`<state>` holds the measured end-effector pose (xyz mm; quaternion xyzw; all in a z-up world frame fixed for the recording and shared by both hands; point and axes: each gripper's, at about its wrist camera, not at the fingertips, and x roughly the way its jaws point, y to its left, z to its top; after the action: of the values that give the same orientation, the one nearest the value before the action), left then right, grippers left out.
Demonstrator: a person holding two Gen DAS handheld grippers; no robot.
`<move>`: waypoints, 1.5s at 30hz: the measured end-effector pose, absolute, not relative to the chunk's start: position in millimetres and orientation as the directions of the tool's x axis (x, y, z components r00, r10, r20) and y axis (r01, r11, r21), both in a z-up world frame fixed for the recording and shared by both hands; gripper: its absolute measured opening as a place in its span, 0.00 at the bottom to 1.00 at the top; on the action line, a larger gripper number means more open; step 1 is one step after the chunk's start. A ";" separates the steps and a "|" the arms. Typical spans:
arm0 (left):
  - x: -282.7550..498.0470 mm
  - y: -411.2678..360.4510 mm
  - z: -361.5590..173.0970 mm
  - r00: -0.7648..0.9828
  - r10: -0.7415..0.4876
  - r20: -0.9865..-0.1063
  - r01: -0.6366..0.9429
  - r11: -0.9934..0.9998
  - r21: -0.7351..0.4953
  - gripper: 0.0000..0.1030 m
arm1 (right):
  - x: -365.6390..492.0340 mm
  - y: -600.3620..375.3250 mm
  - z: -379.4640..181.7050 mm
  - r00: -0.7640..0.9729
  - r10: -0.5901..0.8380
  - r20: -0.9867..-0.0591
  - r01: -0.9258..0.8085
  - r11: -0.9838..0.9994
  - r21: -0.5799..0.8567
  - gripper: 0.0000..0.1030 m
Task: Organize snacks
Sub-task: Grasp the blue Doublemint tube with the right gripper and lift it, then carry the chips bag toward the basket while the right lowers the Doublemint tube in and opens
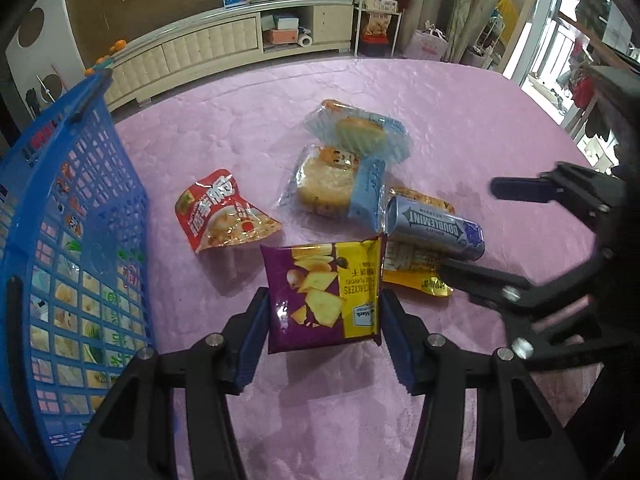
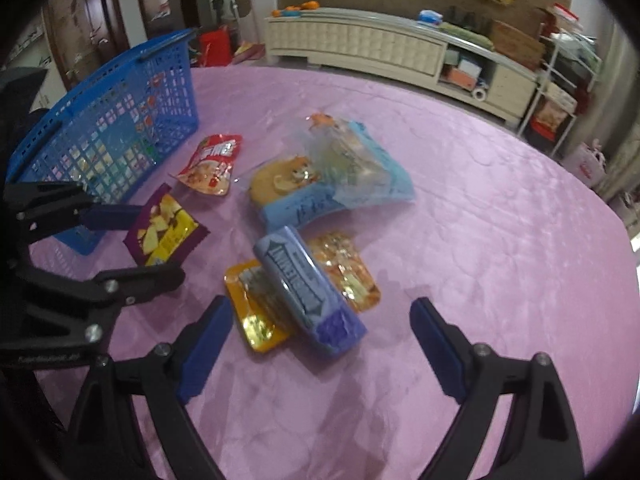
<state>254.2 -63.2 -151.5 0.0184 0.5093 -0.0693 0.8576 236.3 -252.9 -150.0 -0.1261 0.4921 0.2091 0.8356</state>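
The purple-and-yellow cracker packet [image 1: 324,294] sits between the two blue-padded fingers [image 1: 252,340] of the left gripper [image 1: 324,320]; both pads press its side edges, so it is clamped. It lies toward the near edge of the pink tabletop [image 1: 460,120], just beside the blue basket [image 1: 72,216].

The blue basket stands at the left edge of the tabletop. Through its mesh wall several printed snack wrappers show; their number cannot be told.

Loose items on the tabletop, besides the clamped packet:
- one red pouch [image 1: 222,214], near the basket;
- two clear-and-blue bread packets [image 1: 344,168], overlapping, near the middle;
- one blue Doublemint pack [image 1: 436,228], resting across one yellow-orange pouch [image 2: 256,320].

The right gripper [image 2: 322,344] hovers over the near edge with its fingers [image 2: 204,352] spread wide, holding nothing; the Doublemint pack lies just ahead, between them.
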 end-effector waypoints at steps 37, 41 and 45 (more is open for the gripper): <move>201.4 -68.2 -53.1 0.622 -0.118 -0.774 0.146 0.989 -0.033 0.50 | 180.4 -280.0 -44.2 0.566 0.311 -0.763 -0.423 0.904 0.055 0.34; 192.7 -58.9 -36.5 0.653 -0.130 -0.746 0.153 0.987 -0.038 0.50 | 172.3 -275.2 -28.6 0.585 0.329 -0.741 -0.420 0.905 0.071 0.34; 185.9 -45.7 -22.1 0.689 -0.125 -0.714 0.152 0.988 -0.027 0.50 | 167.5 -260.7 -15.0 0.599 0.339 -0.726 -0.435 0.898 0.061 0.34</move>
<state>185.9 -45.7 -22.1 0.0172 0.3873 -0.0752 0.9187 167.5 -260.7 -15.0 -0.0613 0.3921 0.2169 0.8919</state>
